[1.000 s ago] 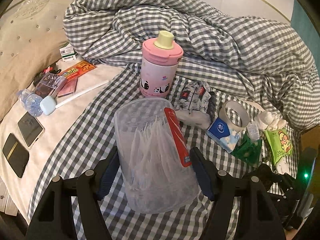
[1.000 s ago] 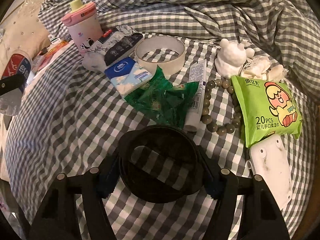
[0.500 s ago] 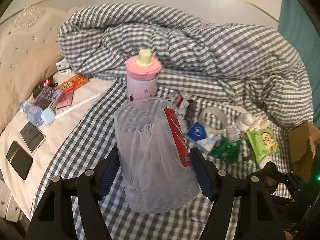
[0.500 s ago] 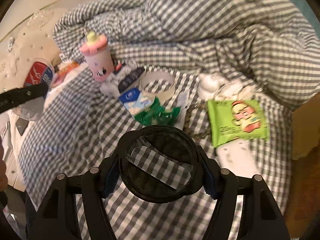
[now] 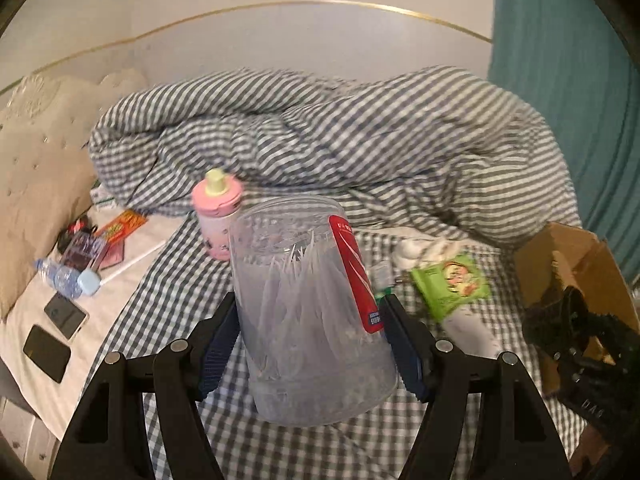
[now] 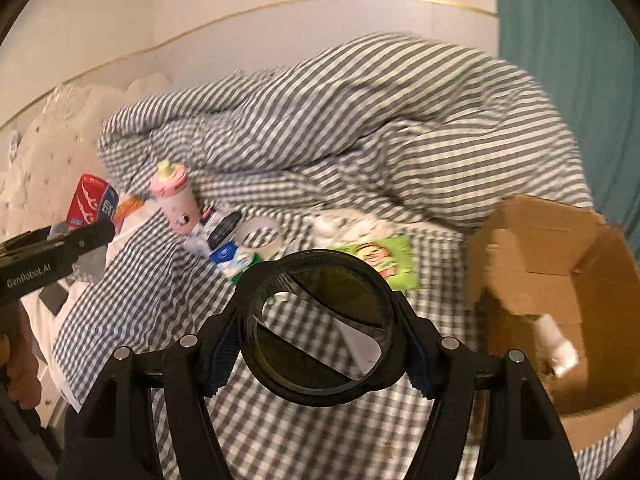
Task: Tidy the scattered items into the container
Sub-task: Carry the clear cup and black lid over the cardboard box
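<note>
left gripper (image 5: 310, 344): both blue pads pinch one clear plastic jar (image 5: 312, 312) with a red label, bottom centre of the left wrist view; it's full of thin white picks, too many to count
right gripper (image 6: 320, 334): pads squeezed onto one round black lid (image 6: 318, 328) with a see-through window, bottom centre of its view
container: one open cardboard box (image 6: 556, 280) at the right edge, flaps up; one white thing sits inside, too blurry to name
still on the bed: one pink bottle (image 5: 216, 212) with a pale yellow cap, upright behind the jar; one green wipes pack (image 5: 450, 284) right of centre; one tape roll (image 6: 260, 236); one blue tissue pack (image 6: 232, 258) just beside it
left side of frame: two dark phones (image 5: 54, 330) on the cream sheet, one small water bottle (image 5: 56, 276), one white stick with a pale blue head (image 5: 90, 282)
bedding: one gingham duvet (image 5: 340, 152) heaped across the upper middle
person: one hand (image 6: 18, 368) at the left edge of the right wrist view
</note>
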{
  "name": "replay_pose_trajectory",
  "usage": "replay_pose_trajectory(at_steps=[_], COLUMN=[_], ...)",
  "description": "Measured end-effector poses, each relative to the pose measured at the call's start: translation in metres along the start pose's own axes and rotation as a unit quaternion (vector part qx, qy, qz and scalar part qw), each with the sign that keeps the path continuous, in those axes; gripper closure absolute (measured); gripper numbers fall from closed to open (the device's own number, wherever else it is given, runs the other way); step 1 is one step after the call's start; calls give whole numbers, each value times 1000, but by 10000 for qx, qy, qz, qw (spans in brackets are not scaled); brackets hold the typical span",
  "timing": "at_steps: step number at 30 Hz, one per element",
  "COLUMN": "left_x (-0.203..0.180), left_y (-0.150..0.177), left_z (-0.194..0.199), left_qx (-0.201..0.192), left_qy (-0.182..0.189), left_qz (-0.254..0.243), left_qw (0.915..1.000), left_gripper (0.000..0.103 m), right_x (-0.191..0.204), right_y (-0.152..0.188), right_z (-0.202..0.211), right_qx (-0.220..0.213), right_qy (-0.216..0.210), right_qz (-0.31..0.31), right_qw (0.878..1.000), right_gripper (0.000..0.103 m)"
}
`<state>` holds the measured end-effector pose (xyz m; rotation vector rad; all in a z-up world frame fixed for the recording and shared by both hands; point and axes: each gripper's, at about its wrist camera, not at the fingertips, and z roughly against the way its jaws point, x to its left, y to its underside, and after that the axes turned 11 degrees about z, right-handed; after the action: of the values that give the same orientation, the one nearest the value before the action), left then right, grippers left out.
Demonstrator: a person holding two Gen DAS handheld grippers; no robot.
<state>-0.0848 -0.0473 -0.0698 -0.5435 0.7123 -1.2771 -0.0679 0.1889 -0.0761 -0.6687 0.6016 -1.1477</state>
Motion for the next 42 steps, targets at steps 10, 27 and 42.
replay_pose_trajectory(at_steps=[10, 27, 42], left_x=[-70, -190, -295], left_y=[14, 44, 72], left_z=[33, 59, 48], left_qx=[-179, -140, 197], left_qy=[425, 1405, 2070], left_qz=[-488, -1268, -1857], left_qw=[9977, 9818, 9603], left_gripper=[32, 31, 32], right_x=[-54, -135, -226], right_y=[17, 41, 87], right_z=[71, 150, 180], right_qx=[-421, -780, -652], right_qy=[481, 1437, 2037], right_qz=[-332, -717, -1238], right_qw=[9974, 9839, 9690], right_gripper=[35, 35, 35])
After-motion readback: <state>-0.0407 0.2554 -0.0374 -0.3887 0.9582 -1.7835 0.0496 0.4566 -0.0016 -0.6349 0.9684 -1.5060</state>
